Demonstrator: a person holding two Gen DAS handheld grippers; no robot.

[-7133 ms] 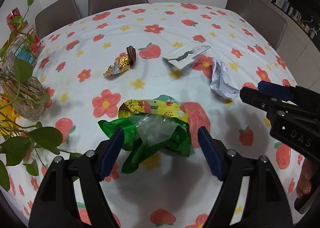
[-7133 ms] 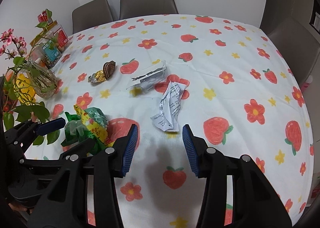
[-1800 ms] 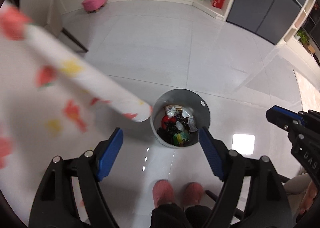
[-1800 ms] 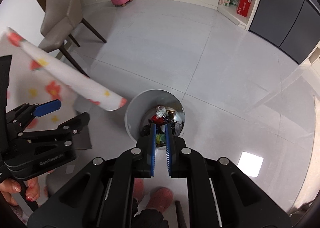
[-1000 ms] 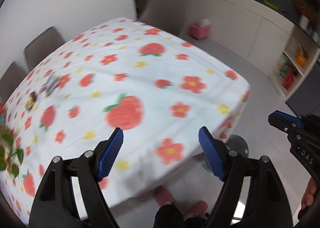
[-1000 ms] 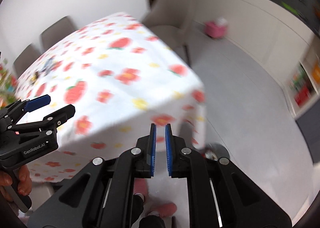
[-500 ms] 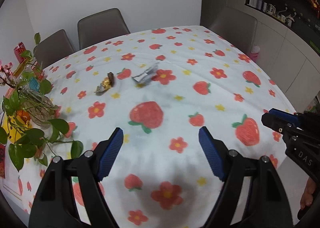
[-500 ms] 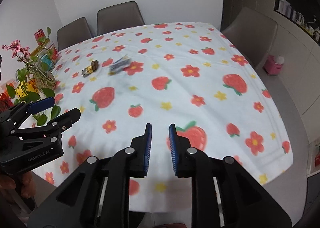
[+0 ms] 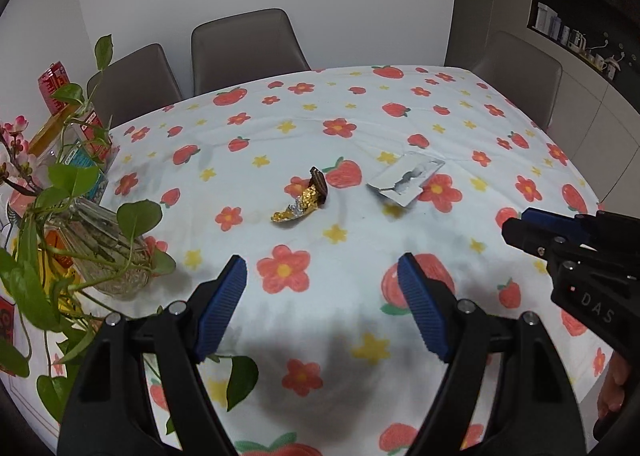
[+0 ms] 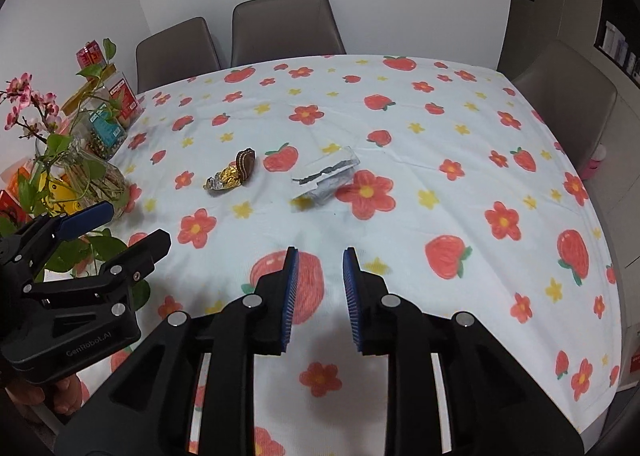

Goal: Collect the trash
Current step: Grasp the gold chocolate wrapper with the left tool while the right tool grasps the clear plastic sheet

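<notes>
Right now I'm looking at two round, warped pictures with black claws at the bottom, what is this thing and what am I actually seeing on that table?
Those claws are two hand-held grippers, one in each of a person's hands, no robot arm. Each carries a wide-angle camera looking along its own fingers, hence the bulging view. One picture comes from the left gripper, whose jaws stand wide open and empty. The other comes from the right gripper, whose jaws are opening, with nothing between them. Each gripper also shows at the edge of the other's picture.

Both look down at a table under a strawberry-and-flower tablecloth. Two bits of trash lie on it, apart from each other: a crumpled gold foil wrapper and a torn silver packet. A glass vase with a leafy plant stands at the left edge. Nothing is held.
</notes>
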